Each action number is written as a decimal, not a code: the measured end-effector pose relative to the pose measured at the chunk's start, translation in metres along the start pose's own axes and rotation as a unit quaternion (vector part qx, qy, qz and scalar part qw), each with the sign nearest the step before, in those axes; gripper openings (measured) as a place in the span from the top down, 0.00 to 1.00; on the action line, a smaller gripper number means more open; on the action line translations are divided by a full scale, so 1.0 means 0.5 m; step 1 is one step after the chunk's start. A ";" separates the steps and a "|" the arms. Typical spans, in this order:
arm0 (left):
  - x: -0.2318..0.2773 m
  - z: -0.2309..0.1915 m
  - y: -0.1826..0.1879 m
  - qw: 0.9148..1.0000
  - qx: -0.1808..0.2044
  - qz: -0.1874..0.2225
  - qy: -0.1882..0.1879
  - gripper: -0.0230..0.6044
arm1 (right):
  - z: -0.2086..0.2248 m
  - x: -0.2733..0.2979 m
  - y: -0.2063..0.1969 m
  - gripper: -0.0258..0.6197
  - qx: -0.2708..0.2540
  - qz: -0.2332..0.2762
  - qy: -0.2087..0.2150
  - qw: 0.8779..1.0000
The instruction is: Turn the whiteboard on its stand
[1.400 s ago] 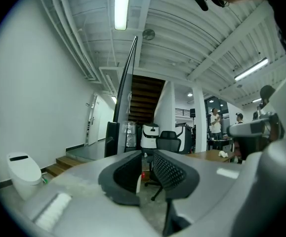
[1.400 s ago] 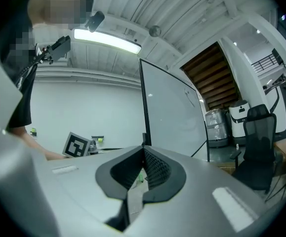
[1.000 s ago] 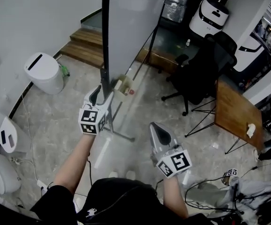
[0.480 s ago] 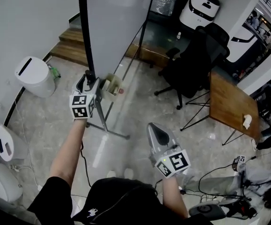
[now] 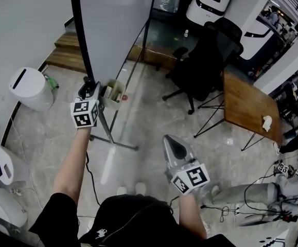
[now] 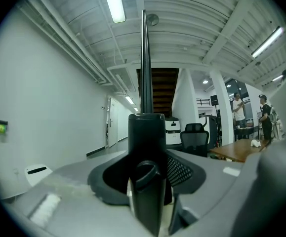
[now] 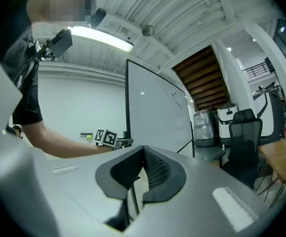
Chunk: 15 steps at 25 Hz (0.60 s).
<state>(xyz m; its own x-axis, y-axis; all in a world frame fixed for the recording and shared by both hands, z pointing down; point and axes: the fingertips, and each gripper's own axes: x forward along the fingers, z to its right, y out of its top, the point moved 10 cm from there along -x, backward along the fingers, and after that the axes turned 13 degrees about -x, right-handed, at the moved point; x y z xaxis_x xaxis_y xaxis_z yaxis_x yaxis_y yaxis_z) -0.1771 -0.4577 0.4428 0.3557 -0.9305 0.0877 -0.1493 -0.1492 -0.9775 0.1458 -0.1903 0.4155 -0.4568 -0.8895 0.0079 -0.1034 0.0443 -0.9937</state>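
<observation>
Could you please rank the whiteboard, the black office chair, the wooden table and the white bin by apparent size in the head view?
1. whiteboard, though cut off at the top edge.
2. black office chair and wooden table: too alike to rank.
3. white bin.

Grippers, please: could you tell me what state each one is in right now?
Left gripper: jaws closing on the whiteboard's black frame edge, which sits between them.
Right gripper: closed, holding nothing.
</observation>
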 end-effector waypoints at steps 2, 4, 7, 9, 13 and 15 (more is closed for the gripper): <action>0.000 0.003 0.000 1.000 -0.002 -0.002 -0.001 0.65 | -0.003 -0.008 0.002 0.95 -0.001 0.000 -0.003 1.000; -0.001 0.003 0.000 1.000 -0.004 -0.004 -0.003 0.65 | -0.009 -0.014 0.006 0.95 -0.003 0.002 -0.005 1.000; -0.005 0.000 0.002 1.000 -0.006 -0.005 -0.004 0.66 | -0.017 -0.023 0.010 0.95 -0.004 0.003 -0.007 1.000; -0.007 0.001 0.002 1.000 -0.009 -0.006 -0.003 0.66 | -0.020 -0.031 0.009 0.95 -0.004 0.001 -0.010 1.000; -0.013 0.002 0.001 1.000 -0.012 -0.009 -0.001 0.66 | -0.027 -0.044 0.006 0.95 -0.004 -0.002 -0.015 1.000; -0.020 0.000 0.000 1.000 -0.014 -0.010 0.002 0.66 | -0.031 -0.051 0.003 0.95 -0.005 -0.003 -0.016 1.000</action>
<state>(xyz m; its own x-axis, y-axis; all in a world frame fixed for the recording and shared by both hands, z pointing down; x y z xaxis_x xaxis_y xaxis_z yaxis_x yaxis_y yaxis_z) -0.1806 -0.4481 0.4419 0.3557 -0.9282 0.1087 -0.1677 -0.1778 -0.9697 0.1434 -0.1606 0.4156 -0.4281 -0.9037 0.0102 -0.1144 0.0430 -0.9925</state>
